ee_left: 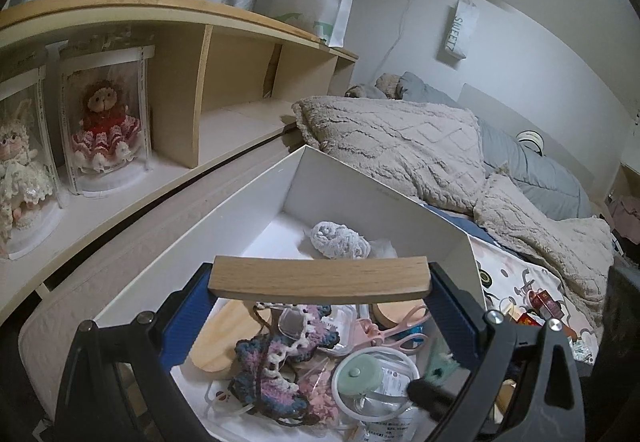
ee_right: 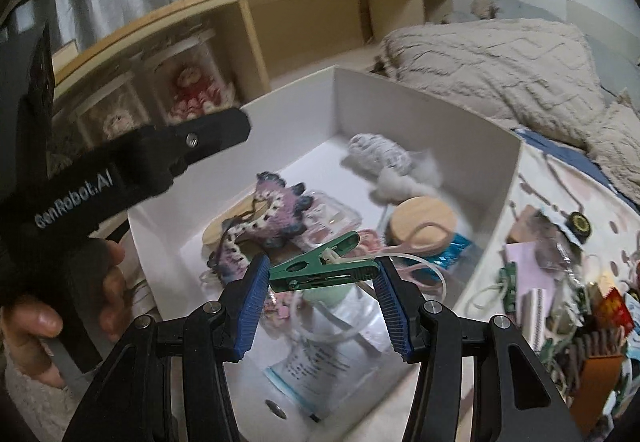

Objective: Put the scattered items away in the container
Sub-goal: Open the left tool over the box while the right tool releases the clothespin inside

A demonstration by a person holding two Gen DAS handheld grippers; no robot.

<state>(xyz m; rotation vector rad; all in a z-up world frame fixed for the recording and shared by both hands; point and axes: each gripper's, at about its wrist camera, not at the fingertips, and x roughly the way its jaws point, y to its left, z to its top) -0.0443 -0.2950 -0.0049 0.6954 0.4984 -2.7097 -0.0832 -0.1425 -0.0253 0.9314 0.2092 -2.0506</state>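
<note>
My left gripper (ee_left: 320, 282) is shut on a flat wooden block (ee_left: 320, 279), held lengthwise between the blue pads above the white box (ee_left: 256, 197). My right gripper (ee_right: 322, 274) is shut on a green clothespin (ee_right: 320, 268), held over the box's (ee_right: 420, 101) near half. The box holds a crocheted purple piece (ee_left: 276, 370), pink scissors (ee_left: 400, 330), a round wooden lid (ee_right: 424, 226), a grey yarn ball (ee_right: 378, 153), a clear pouch with a mint disc (ee_left: 360, 374) and a plastic bag. Scattered items (ee_right: 568, 294) lie on the bed to the right of the box.
A wooden shelf (ee_left: 180, 53) with boxed dolls (ee_left: 106, 117) runs along the left. A beige blanket (ee_left: 400, 145) and grey bedding lie behind the box. The left gripper's body and the hand holding it (ee_right: 80, 209) fill the left of the right wrist view.
</note>
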